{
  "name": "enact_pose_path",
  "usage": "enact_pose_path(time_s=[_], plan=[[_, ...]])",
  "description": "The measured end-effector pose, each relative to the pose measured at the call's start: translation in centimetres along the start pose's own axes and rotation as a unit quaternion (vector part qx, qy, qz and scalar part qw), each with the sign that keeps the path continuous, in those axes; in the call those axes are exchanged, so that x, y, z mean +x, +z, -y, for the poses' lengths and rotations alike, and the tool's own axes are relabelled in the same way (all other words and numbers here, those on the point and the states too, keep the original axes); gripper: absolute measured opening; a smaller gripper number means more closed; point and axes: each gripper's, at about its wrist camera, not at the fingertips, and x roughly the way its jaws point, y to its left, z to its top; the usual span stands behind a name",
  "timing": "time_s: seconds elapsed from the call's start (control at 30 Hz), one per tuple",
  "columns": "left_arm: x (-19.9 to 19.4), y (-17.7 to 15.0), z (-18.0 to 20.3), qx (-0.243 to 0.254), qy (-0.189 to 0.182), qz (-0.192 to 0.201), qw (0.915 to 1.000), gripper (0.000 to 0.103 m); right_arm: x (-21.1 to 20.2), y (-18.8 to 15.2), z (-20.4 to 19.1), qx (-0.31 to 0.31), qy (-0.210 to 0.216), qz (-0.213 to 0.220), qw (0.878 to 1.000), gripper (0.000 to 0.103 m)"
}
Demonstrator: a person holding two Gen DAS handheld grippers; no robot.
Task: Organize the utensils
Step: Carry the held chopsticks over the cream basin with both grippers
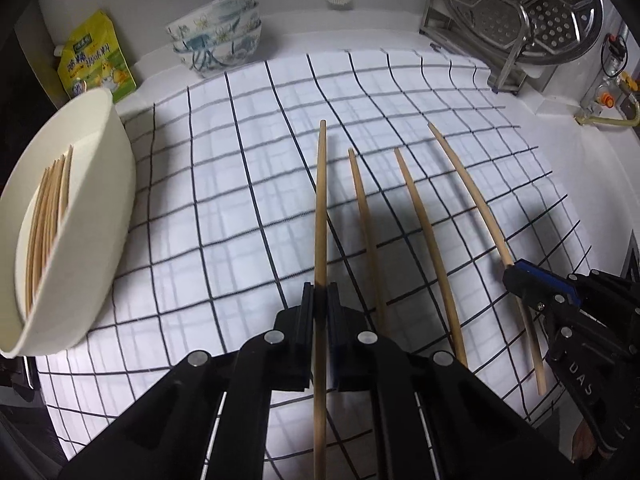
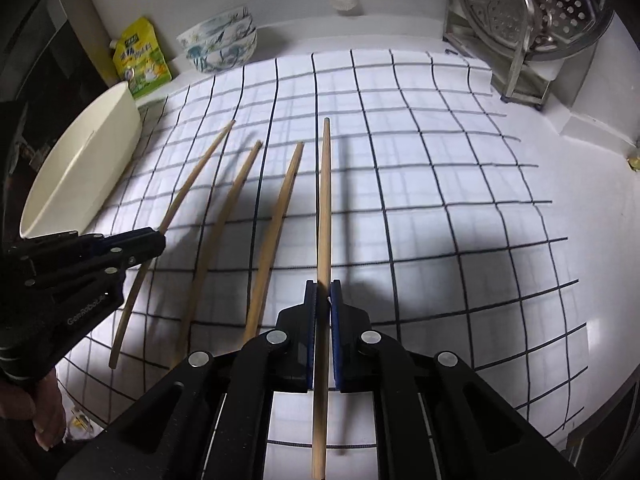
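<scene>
Left gripper (image 1: 320,300) clamped on leftmost chopstick (image 1: 321,200), right gripper (image 2: 323,294) on rightmost chopstick (image 2: 325,200) (two more between); cream bowl (image 1: 108,200) at frame left.

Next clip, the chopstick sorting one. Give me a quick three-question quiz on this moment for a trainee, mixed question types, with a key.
1. True or false: both grippers are shut on a chopstick.
2. How many chopsticks lie on the checked cloth with no gripper on them? A) none B) two C) four
3. Fill in: the chopsticks already sorted lie in the ____ at the left.

Key:
1. True. The left gripper clamps the leftmost chopstick; the right gripper clamps the rightmost chopstick.
2. B. Two loose chopsticks lie between the gripped ones.
3. Cream bowl, holding a bundle of chopsticks.
</scene>
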Motion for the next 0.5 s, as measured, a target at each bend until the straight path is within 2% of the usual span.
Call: enact_pose_path(time_s=[0.3,0.5], plan=[[-3.9,1.7,-2.4,-0.011,-0.002,0.041,0.9991,0.007,-2.7,3.2,-2.4,-0.005,0.022,0.04,0.999,0.007],[-6.6,2.7,-5.0,-0.02,0.016,0.072,0.9971,0.007,-3.9,5.5,-5.4,-0.02,0.041,0.062,0.997,0.007]])
